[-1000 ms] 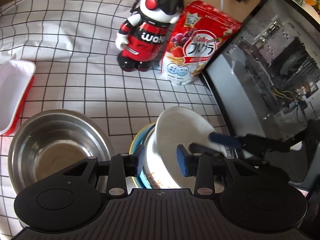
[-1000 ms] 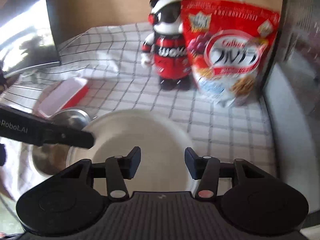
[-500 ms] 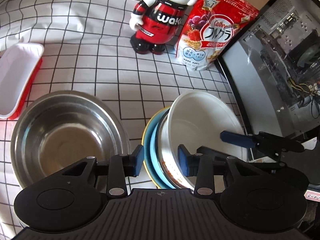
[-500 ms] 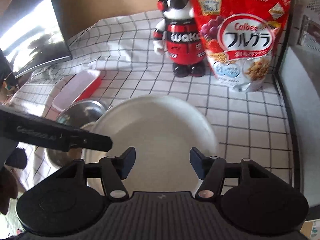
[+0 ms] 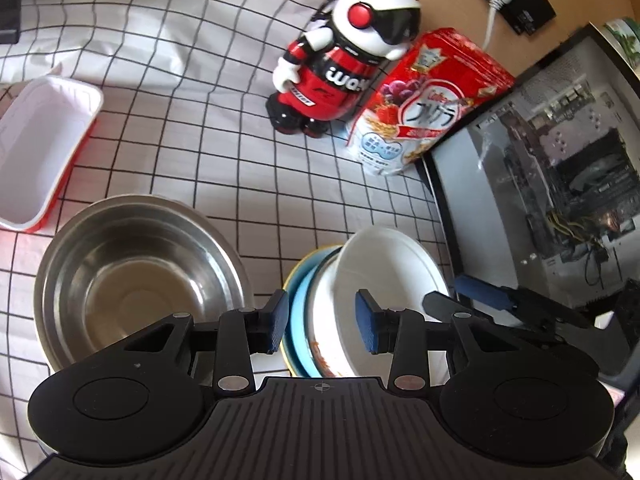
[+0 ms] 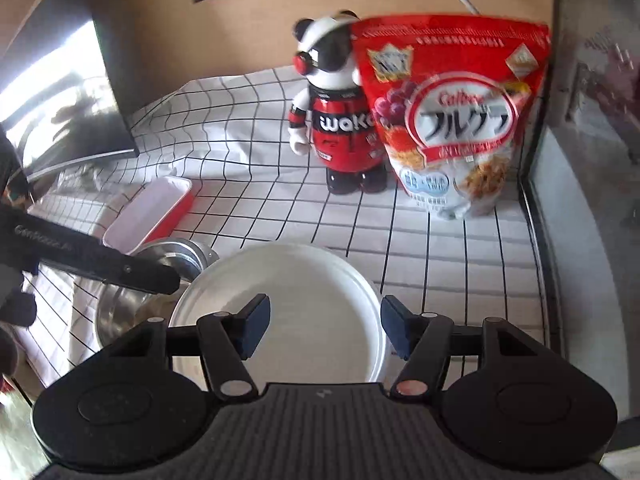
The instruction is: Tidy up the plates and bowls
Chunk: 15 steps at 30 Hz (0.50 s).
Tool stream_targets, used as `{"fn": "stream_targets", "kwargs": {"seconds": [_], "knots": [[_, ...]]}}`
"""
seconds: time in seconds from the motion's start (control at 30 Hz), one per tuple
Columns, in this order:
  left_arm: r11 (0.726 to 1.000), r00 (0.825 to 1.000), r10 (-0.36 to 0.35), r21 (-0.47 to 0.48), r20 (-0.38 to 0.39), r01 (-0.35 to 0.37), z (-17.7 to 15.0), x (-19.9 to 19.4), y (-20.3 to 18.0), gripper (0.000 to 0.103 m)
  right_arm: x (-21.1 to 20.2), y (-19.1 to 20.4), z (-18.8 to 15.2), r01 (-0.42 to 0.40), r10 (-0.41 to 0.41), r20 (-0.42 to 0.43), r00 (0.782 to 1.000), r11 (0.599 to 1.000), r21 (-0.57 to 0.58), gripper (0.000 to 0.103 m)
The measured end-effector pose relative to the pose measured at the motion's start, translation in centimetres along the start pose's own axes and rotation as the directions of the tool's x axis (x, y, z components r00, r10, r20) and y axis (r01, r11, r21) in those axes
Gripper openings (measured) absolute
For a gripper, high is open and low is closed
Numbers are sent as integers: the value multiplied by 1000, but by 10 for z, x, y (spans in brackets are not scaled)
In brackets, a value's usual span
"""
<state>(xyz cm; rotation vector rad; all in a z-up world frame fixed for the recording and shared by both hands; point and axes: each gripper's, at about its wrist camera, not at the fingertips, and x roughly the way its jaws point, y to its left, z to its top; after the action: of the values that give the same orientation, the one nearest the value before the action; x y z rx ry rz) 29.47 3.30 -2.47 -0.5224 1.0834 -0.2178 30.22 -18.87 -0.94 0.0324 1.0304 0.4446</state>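
While both hand-held grippers, left & right, hung open & empty over the white bowl, the next grip wanted its rim square betw. pads, w/o jolting the plates beneath.

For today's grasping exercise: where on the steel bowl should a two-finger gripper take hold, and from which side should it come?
Grip the steel bowl by its thin rim, one finger inside and one outside, coming down from above. It sits upright and open, and is probably too wide to span. The rim nearest the red tray looks best, since the stacked white bowl and blue plate crowd the other side.
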Motion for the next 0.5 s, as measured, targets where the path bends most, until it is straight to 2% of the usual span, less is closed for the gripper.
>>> {"fn": "stream_targets", "kwargs": {"seconds": [0.07,0.2,0.33,0.43,0.5], "knots": [[999,1000,15,29,-13,-15,0,4,-4,40,6,-6,0,-33,35,-44,998,998,59,62],[998,997,60,37,-54,-58,0,20,-5,43,18,-15,-2,-42,54,-87,995,990,136,60],[997,993,74,33,-96,-71,4,36,-7,43,21,-14,-4,-28,41,-90,995,990,139,60],[990,985,120,83,-126,-110,8,49,-15,43,14,-8,-4,9,-4,-50,999,995,101,60],[983,977,160,113,-140,-145,10,58,-18,43,3,-2,-5,29,-30,17,999,998,57,60]]}}
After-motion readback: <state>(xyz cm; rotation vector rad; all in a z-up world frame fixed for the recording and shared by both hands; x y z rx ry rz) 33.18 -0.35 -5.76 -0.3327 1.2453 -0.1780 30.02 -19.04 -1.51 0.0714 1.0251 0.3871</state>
